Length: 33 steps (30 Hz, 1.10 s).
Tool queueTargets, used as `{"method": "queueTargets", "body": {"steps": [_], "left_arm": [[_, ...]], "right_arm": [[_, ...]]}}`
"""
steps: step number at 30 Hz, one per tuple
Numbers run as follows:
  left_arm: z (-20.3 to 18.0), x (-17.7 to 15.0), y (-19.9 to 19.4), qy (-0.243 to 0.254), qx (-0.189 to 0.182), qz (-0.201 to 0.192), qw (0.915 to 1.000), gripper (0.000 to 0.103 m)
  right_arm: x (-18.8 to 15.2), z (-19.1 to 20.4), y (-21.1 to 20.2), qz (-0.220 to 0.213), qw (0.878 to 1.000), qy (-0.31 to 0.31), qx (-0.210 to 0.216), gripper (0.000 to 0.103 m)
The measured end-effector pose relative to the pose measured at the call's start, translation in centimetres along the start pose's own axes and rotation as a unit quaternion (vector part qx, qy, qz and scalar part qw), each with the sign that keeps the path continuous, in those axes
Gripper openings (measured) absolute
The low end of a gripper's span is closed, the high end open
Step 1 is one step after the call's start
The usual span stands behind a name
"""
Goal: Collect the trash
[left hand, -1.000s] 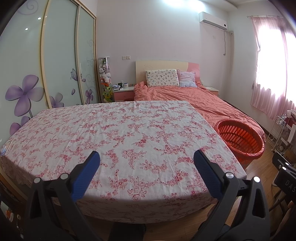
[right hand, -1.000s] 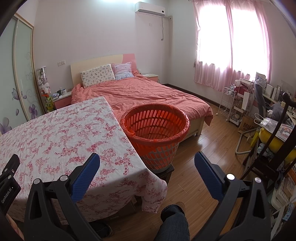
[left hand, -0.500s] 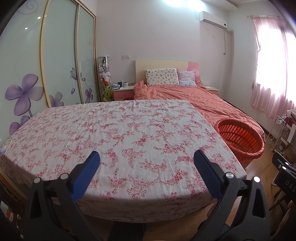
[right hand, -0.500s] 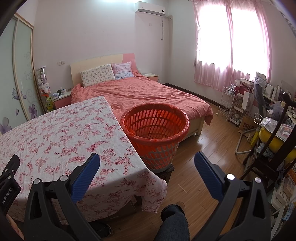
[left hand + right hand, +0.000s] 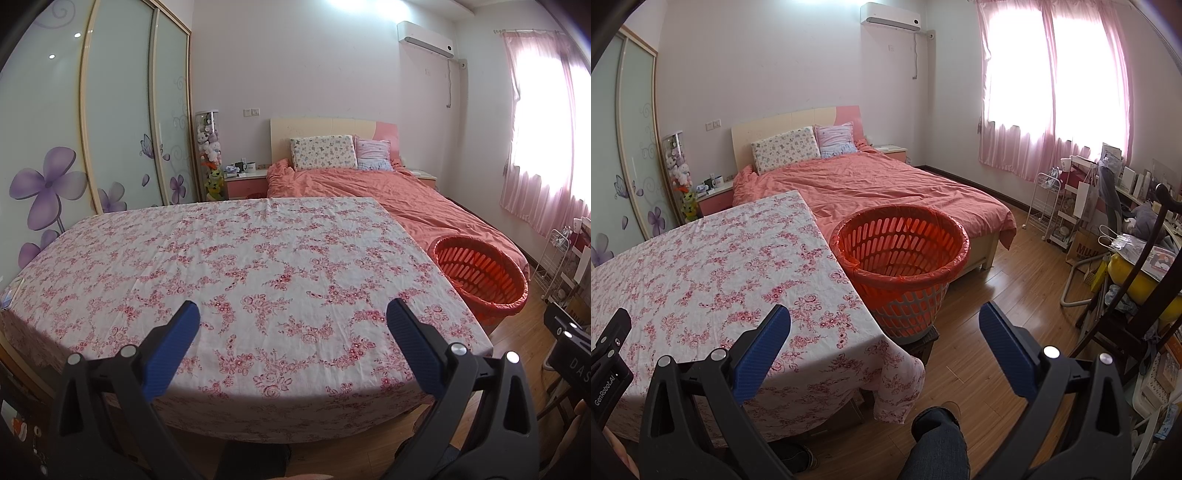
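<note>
A table under a pink floral cloth (image 5: 240, 258) (image 5: 701, 266) fills the near ground; I see no loose trash on it. An orange slatted basket lined with an orange bag (image 5: 901, 254) (image 5: 480, 273) stands off the table's right corner, its inside looking bare. My left gripper (image 5: 293, 314) hangs open over the table's near edge, nothing between its blue pads. My right gripper (image 5: 884, 317) is open too, above the table's right corner and the basket's near side. The left gripper's black body (image 5: 609, 354) shows at the left of the right wrist view.
A bed with a salmon duvet (image 5: 879, 184) lies behind the table and basket. Sliding wardrobe doors (image 5: 110, 122) line the left wall. Cluttered shelves, a wire rack and a dark chair (image 5: 1126, 295) crowd the right side. A person's leg (image 5: 938, 443) stands on the wooden floor.
The left wrist view has shifted slightly, the table sitting a little higher in frame. The right view is nearly unchanged. Both grippers stay open.
</note>
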<state>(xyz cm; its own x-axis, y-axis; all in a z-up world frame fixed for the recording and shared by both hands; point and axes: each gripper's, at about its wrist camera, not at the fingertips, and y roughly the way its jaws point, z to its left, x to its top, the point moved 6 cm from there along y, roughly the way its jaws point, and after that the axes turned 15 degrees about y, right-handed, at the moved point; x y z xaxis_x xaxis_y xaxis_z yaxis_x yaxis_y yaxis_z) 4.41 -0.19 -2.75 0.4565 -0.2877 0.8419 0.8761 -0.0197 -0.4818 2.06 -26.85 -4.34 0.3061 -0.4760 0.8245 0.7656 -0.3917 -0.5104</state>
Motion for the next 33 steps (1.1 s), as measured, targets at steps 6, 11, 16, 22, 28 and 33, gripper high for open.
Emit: {"method": "queueTargets", "body": {"steps": [6,11,16,22,28,33], "left_arm": [[-0.29,-0.38,0.27,0.004,-0.001,0.002,1.0,0.099],[-0.3,-0.35,0.27,0.004,-0.001,0.002,1.0,0.099],[-0.32,-0.35,0.27,0.004,-0.001,0.002,1.0,0.099],[-0.37,-0.46,0.24,0.004,-0.002,0.003,1.0,0.099],[-0.4,-0.41,0.26,0.004,-0.001,0.003,1.0,0.099],[-0.35,-0.28,0.49,0.004,-0.003,0.004,1.0,0.099]], "right_arm": [[0.01,-0.01,0.01,0.001,1.0,0.0,0.0,0.101],[0.03,0.01,0.01,0.001,1.0,0.0,0.0,0.101],[0.03,0.03,-0.01,0.001,1.0,0.0,0.0,0.101],[-0.09,0.0,0.06,0.001,1.0,-0.001,0.0,0.101],[-0.46,-0.03,0.28,0.004,1.0,-0.002,0.0,0.101],[-0.44,0.0,0.28,0.003,1.0,-0.002,0.0,0.101]]}}
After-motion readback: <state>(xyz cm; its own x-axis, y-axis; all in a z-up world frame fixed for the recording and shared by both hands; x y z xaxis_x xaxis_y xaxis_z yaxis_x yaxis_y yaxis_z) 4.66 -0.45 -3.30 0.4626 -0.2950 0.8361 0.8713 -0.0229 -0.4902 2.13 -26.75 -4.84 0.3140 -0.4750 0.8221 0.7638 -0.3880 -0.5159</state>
